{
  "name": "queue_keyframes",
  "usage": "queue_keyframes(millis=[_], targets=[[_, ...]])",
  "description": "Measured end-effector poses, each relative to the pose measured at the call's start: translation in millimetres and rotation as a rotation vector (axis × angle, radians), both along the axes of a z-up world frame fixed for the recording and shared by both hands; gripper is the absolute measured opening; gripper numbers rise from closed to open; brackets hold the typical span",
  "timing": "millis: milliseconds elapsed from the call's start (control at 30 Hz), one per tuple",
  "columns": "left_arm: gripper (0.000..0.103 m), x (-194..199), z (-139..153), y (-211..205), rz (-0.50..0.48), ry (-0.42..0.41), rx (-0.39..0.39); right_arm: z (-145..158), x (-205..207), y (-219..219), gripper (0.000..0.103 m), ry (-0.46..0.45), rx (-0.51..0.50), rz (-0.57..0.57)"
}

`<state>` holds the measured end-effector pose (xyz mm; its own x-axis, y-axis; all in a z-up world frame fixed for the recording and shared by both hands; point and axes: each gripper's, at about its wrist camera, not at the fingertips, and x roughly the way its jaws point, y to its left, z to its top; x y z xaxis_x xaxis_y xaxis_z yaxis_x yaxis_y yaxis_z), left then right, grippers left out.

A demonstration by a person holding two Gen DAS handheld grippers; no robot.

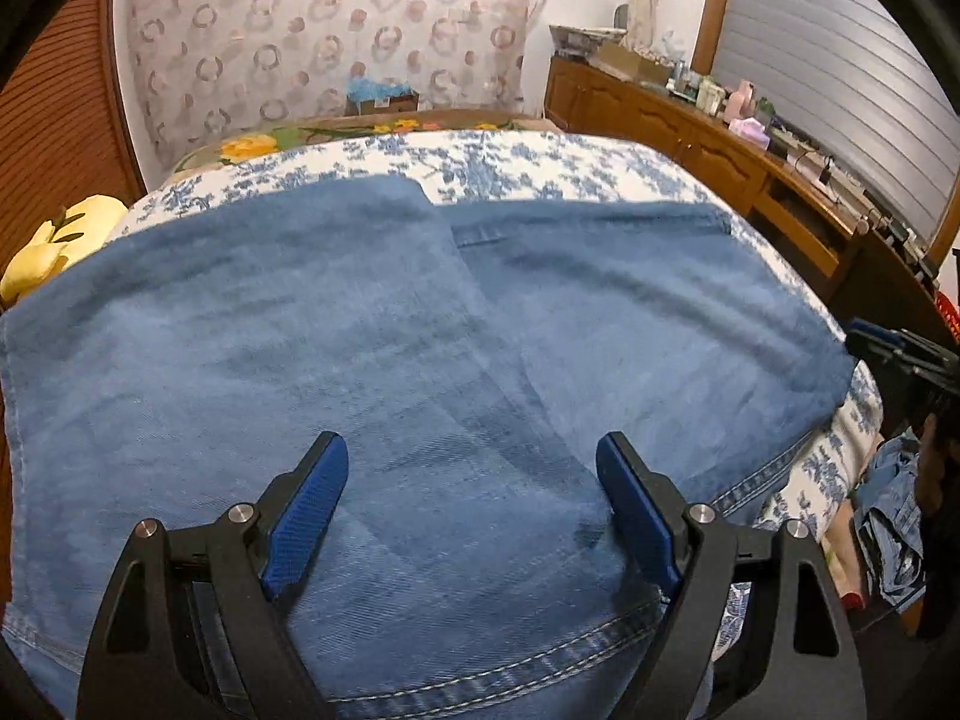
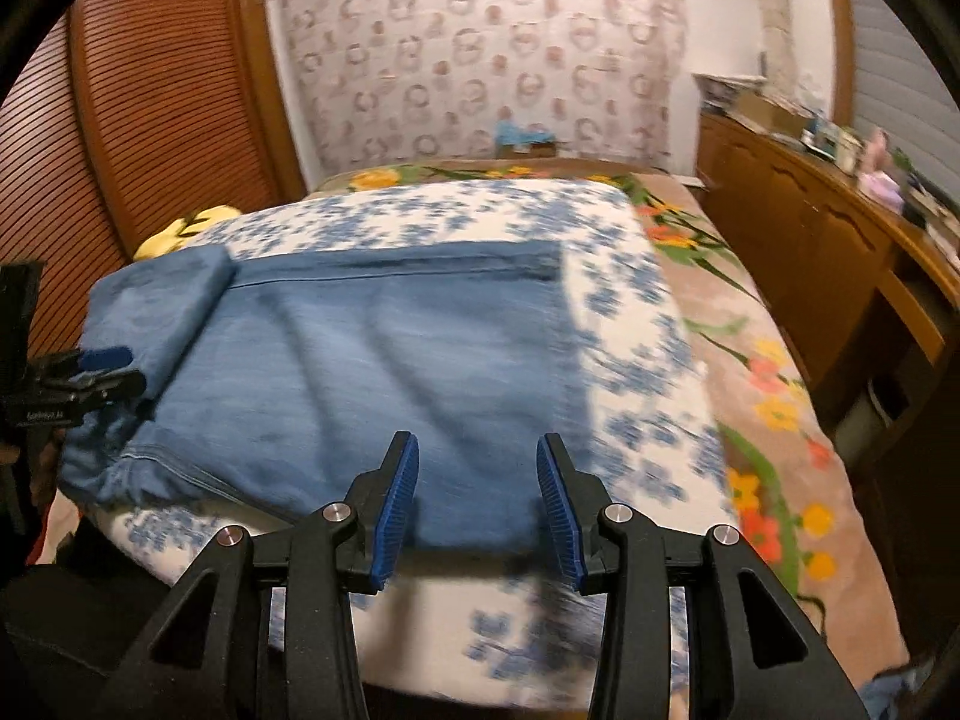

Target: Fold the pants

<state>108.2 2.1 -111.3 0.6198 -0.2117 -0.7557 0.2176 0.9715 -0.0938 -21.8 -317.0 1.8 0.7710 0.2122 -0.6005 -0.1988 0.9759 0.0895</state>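
On the bed (image 2: 774,360), atop a blue-flowered white sheet (image 1: 516,165), lie the jeans (image 1: 372,324), spread flat with one part folded over another along a slanting edge. Above the jeans hangs the left gripper (image 1: 471,516), its blue pads (image 1: 309,525) standing wide apart with nothing between them, only denim and a stitched seam showing underneath. At the jeans' near edge, as the right wrist camera sees it, the right gripper (image 2: 477,504) has its jaws at a middling gap, not pressing on anything; the cloth shows between and below the pads (image 2: 396,510), and whether they touch it cannot be told. That view is blurred. Left of the jeans in the same view, the left gripper (image 2: 90,372) shows again beside a rolled corner of denim. Beyond the jeans a yellow pillow (image 1: 45,243) sits at the bed's left side, and a wooden dresser (image 1: 708,141) crowded with small things runs along the bed's right.
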Motion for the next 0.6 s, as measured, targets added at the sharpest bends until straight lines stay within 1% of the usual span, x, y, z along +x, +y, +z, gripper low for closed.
queue_keyframes(millis=[100, 167, 400, 500, 600], targets=[[0.085, 0, -6, -4, 0.016, 0.005, 0.033, -4, -4, -12, 0.043, 0.017, 0.009, -0.032], [0.085, -1, -8, -7, 0.019, -0.006, 0.053, -6, -7, -18, 0.043, 0.028, 0.011, -0.044], [0.085, -5, -13, -14, 0.027, -0.035, 0.12, -17, -7, -20, 0.043, 0.062, 0.017, -0.053], [0.086, -6, -13, -15, 0.029, -0.04, 0.132, -19, -6, -19, 0.043, 0.05, -0.004, -0.057], [0.085, -6, -13, -14, 0.03, -0.039, 0.124, -20, -7, -18, 0.044, 0.044, -0.009, -0.061]])
